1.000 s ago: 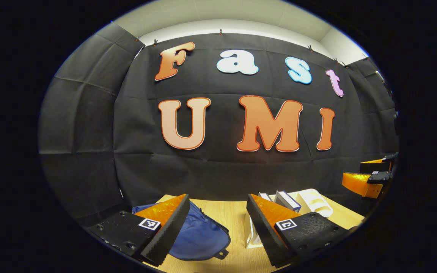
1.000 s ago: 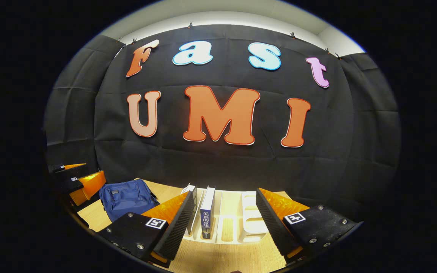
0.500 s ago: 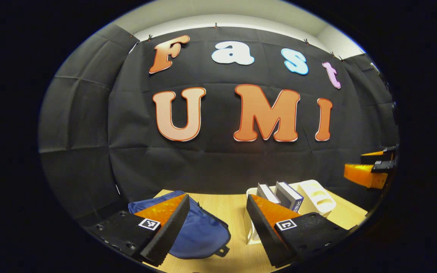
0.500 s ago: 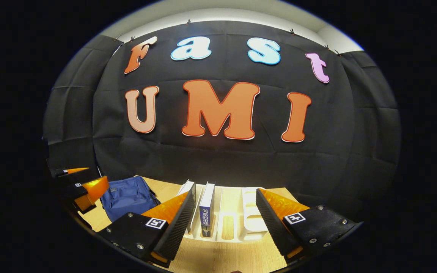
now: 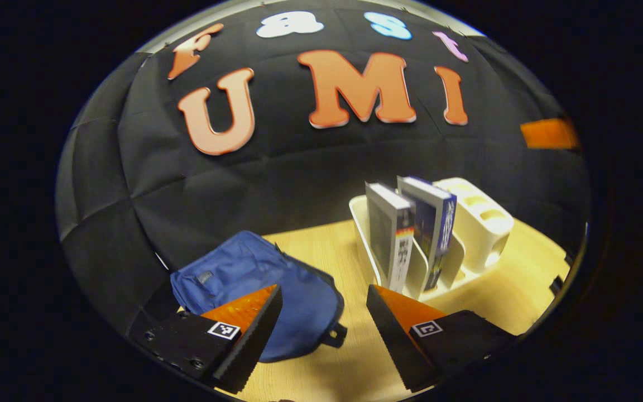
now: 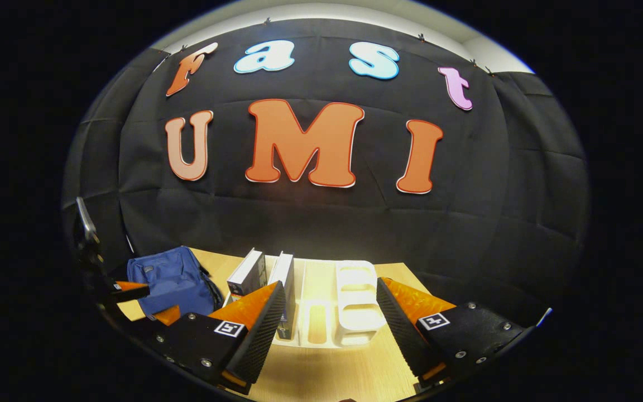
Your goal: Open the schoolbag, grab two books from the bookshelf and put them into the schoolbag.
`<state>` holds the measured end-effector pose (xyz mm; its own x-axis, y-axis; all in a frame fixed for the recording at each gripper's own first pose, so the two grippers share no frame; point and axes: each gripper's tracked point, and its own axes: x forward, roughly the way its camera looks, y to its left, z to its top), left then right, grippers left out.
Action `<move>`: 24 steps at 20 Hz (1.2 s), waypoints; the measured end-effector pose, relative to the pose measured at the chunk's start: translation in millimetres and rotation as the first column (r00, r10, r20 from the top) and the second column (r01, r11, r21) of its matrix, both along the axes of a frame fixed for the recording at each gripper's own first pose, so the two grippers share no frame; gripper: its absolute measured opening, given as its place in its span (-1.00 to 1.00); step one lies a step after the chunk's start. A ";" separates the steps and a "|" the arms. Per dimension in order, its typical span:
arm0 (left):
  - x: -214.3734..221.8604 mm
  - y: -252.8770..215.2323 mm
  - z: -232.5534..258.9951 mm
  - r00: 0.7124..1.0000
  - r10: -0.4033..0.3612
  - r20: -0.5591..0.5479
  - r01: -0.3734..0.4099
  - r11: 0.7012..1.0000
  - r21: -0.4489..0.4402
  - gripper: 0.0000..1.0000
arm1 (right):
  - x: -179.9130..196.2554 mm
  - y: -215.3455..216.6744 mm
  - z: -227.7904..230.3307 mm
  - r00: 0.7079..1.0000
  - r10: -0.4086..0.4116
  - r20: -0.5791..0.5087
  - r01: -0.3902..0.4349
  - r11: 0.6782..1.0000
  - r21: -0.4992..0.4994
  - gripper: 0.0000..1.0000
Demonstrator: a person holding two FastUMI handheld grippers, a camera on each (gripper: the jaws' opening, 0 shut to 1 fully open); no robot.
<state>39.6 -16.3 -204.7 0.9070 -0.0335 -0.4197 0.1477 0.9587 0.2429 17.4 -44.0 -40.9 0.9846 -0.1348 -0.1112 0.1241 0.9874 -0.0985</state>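
Evidently nothing is packed: both books (image 5: pixel 411 234) stand in the bookshelf (image 5: pixel 480 223), beside the apparently closed schoolbag (image 5: pixel 254 279). Left gripper (image 5: pixel 321 329) and right gripper (image 6: pixel 330 326) gape wide, empty.

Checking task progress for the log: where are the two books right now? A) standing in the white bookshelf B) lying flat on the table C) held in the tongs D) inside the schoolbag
A: both books stand upright in the white bookshelf, while the blue schoolbag lies beside it on the table and both tongs, left and right, are open and hold nothing.
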 end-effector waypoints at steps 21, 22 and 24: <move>19.1 76.8 -138.6 0.939 0.075 -0.337 0.089 0.891 0.446 0.96 | 6.3 0.1 -28.3 0.993 -0.002 -0.122 -0.002 0.999 -0.034 0.95; 18.7 79.0 -141.0 0.937 0.075 -0.341 0.095 0.885 0.455 0.95 | 5.3 -0.1 -28.8 0.992 -0.003 -0.122 -0.002 0.999 -0.034 0.95; 21.9 77.0 -135.3 0.944 0.063 -0.324 0.104 0.875 0.473 0.96 | 4.6 -2.8 -28.2 0.992 -0.008 -0.123 0.004 1.000 -0.029 0.94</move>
